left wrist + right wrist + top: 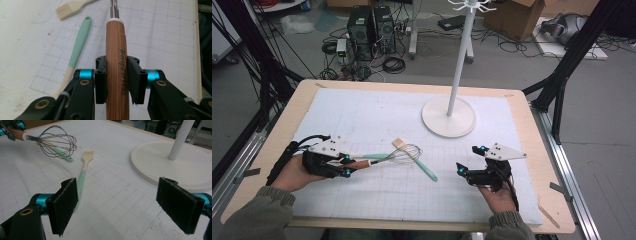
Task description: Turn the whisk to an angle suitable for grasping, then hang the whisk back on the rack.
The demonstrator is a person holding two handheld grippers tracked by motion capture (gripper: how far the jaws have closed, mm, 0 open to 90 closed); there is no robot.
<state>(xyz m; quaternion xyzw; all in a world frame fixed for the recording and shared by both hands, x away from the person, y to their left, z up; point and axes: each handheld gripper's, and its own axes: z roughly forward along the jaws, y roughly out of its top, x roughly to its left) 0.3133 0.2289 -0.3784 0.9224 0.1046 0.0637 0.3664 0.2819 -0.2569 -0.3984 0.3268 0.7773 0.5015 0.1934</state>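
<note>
Wood is what the left gripper is clamping: its black pads are pressing both sides of the whisk's striped, varnished handle, which carries dark printed lettering and ends in a white collar before the wire begins. In the high view the whisk is lying nearly level, its balloon of thin steel loops hanging just over the white gridded mat, above the spot where two other utensils are crossing. So the pick-up looks done, and the carrying step seems to be in hand.

Over on the other side, the right gripper is waiting with its jaws standing wide apart, nothing between the rough black pads, low over the mat near the stand.

Beneath the whisk a mint spatula with a pale lower part and a hanging hole is resting flat, and a pastry brush with cream bristles and a mint grip is lying beside it, bristles pointing away from the person.

Further out, a white hook stand is rising on a slim pole from a smooth round base. My guess is the next move calls for lifting the whisk toward the hooks at the top, keeping the handle firmly pinched so the wire head is not swinging into the pole.
</note>
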